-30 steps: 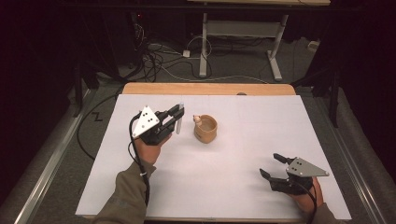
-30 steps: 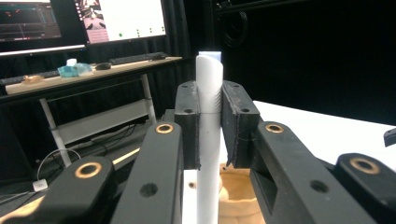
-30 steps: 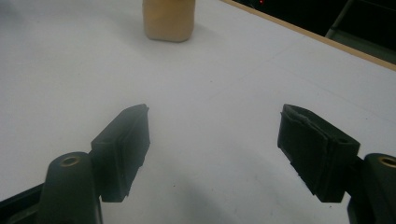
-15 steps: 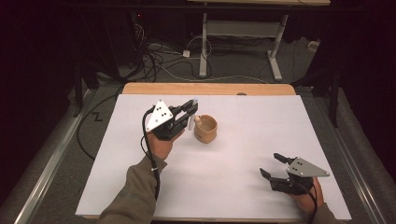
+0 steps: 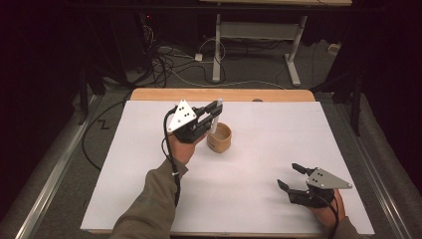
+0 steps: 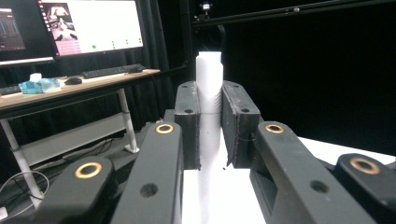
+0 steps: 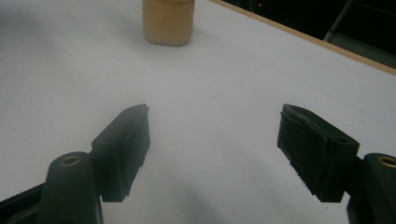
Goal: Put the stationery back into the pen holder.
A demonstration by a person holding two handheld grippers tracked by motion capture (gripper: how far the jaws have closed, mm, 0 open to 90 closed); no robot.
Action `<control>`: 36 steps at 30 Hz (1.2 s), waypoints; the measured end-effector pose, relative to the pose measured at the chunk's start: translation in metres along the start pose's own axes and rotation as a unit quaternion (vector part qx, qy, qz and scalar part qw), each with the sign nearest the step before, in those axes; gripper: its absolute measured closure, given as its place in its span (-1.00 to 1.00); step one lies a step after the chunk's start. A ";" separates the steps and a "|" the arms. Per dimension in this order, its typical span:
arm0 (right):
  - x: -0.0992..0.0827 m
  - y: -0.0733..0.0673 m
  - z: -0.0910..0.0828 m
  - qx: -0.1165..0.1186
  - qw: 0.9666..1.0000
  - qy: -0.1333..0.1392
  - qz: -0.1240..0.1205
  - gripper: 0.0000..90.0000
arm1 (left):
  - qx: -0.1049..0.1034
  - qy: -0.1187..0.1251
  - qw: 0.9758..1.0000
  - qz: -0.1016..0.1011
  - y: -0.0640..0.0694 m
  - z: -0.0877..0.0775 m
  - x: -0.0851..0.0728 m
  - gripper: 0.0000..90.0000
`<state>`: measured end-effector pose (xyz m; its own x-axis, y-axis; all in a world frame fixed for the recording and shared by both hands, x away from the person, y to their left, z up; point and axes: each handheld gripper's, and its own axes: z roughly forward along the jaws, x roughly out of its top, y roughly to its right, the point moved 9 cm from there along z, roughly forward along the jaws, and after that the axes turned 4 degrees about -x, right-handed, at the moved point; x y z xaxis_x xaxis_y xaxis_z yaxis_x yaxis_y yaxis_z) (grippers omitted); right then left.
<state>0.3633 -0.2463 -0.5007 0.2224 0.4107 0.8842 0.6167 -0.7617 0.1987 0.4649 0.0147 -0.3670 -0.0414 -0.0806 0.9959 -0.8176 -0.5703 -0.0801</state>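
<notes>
The left gripper (image 5: 211,115) sits a little left of the middle of the white table cover (image 5: 149,164), toward its far edge, and its jaws are clamped on a slim white cylinder (image 5: 216,115), perhaps a marker or a tube; the high view is too coarse to settle which. In the left gripper view the white cylinder (image 6: 208,100) stands between the two black pads, both pressing its sides, and its top rises clear above them. Seen from above, the cylinder leans toward one o'clock and its upper end pokes out past the gripper. A round wooden cup (image 5: 219,138) stands on the cover just at four o'clock of that gripper's tips, close by but apart from them as far as the view tells; the cylinder is above the cup's far-left rim.

The right gripper (image 5: 292,177) rests low at the near right corner of the cover, at about four o'clock from the cup and well apart from it. Its jaws stand wide apart with only bare white cover between them. In the right gripper view the wooden cup (image 7: 168,21) appears at twelve o'clock, far ahead of the right gripper (image 7: 212,140). A strip of bare wooden tabletop (image 5: 219,94) shows beyond the cover's far edge.
</notes>
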 end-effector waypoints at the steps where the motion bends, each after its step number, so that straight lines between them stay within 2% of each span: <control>1: 0.000 0.000 0.000 0.000 1.000 0.000 0.001 -0.42 | 0.000 0.000 1.000 -0.001 0.000 0.002 0.000 0.69; 11: -0.001 -0.001 0.001 0.002 1.000 -0.002 -0.001 -0.42 | -0.008 -0.005 1.000 -0.007 -0.002 0.017 -0.010 0.69; 20: -0.001 -0.002 0.000 0.005 1.000 -0.004 -0.001 -0.41 | -0.014 -0.015 1.000 -0.019 -0.003 0.033 -0.029 0.69; 32: -0.001 -0.003 0.001 0.006 1.000 -0.004 -0.007 -0.41 | -0.009 -0.041 0.999 -0.032 -0.006 0.038 -0.053 0.69; 36: -0.001 -0.003 0.001 0.008 1.000 -0.005 -0.008 -0.41 | -0.014 -0.049 0.998 -0.039 -0.007 0.038 -0.061 0.67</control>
<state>0.3615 -0.2437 -0.5028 0.2201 0.4288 0.8762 0.6321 -0.7468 0.2067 0.4946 -0.0078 -0.4283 0.0791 -0.1176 0.9899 -0.8316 -0.5554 0.0005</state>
